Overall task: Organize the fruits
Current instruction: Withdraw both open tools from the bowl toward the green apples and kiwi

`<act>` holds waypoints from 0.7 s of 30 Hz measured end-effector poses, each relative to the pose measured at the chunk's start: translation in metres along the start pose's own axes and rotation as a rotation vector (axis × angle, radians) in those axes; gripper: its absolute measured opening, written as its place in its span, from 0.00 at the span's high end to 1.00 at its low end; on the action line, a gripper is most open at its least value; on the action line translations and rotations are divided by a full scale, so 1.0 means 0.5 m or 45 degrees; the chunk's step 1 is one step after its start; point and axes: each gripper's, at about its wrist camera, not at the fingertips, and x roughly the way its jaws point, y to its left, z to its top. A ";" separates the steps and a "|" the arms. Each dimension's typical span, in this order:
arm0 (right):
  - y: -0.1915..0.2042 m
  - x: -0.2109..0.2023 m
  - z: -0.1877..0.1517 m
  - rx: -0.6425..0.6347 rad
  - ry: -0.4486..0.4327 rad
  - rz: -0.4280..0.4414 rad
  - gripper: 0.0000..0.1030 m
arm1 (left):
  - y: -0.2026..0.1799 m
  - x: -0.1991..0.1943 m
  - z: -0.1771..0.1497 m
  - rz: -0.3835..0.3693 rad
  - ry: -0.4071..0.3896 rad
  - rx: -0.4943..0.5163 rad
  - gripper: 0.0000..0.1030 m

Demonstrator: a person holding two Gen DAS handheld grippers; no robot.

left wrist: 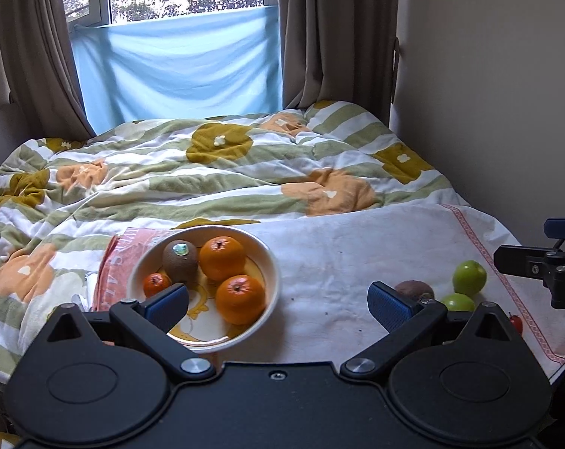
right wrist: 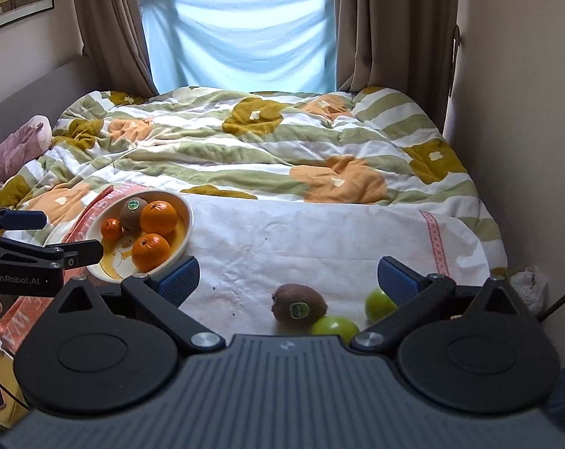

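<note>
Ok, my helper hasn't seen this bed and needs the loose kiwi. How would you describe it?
On the bed lies a white cloth with pink borders. Near its front edge, right of the white bowl of fruit, sits the brown fuzzy kiwi beside two green apples. It alone there is brown and wears a green sticker.
</note>
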 end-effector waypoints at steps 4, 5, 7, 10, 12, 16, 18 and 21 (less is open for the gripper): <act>-0.068 -0.024 -0.019 -0.045 0.002 -0.006 0.00 | -0.080 -0.005 -0.011 -0.014 0.004 0.011 0.00; -0.084 -0.026 -0.023 -0.054 0.007 -0.006 0.00 | -0.101 -0.005 -0.015 -0.021 0.006 0.012 0.00; -0.114 -0.026 -0.032 -0.056 0.017 -0.006 0.00 | -0.143 -0.004 -0.024 -0.029 0.005 0.021 0.00; -0.162 -0.015 -0.045 -0.050 0.035 0.012 0.00 | -0.204 0.006 -0.034 -0.042 0.013 0.046 0.00; -0.187 -0.006 -0.054 -0.050 0.047 0.011 0.00 | -0.239 0.017 -0.039 -0.054 0.019 0.065 0.00; -0.227 0.018 -0.068 -0.052 0.064 0.006 0.00 | -0.296 0.052 -0.052 -0.081 0.037 0.087 0.00; -0.243 0.034 -0.075 -0.051 0.065 -0.004 0.00 | -0.319 0.077 -0.058 -0.095 0.048 0.098 0.01; -0.271 0.064 -0.088 -0.018 0.076 0.002 0.00 | -0.353 0.111 -0.071 -0.110 0.051 0.122 0.02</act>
